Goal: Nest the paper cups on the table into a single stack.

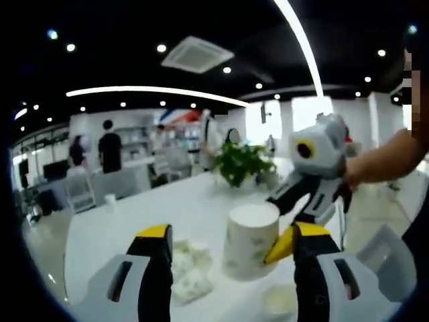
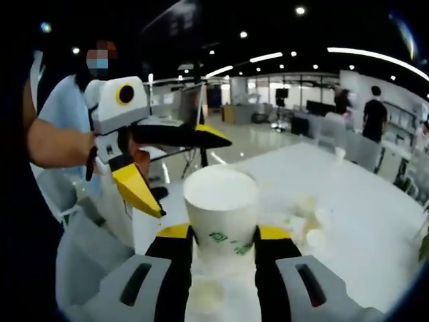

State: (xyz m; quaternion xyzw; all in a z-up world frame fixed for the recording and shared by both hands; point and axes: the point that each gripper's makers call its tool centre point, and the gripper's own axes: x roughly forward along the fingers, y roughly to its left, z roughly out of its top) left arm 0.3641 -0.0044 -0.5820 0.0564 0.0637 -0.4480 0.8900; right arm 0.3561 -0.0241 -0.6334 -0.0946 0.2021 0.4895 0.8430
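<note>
Between right gripper (image 2: 223, 236) jaws, paper cup (image 2: 221, 209).

The left gripper view is looking from low over the white table (image 1: 134, 215), forward between its own yellow-tipped jaws, toward a potted plant (image 1: 240, 163) and, far off, people standing by shelves. It is sitting close to a paper cup (image 1: 249, 240), which is filling the middle foreground. The right gripper view is facing roughly the opposite way, along the table (image 2: 362, 201) toward a person (image 2: 64, 127) at its near end and an open hall behind. It is sitting very near the cup (image 2: 221, 211), probably the same one. Each view is catching the other gripper: the right gripper (image 1: 315, 181) and the left gripper (image 2: 161, 164).
</note>
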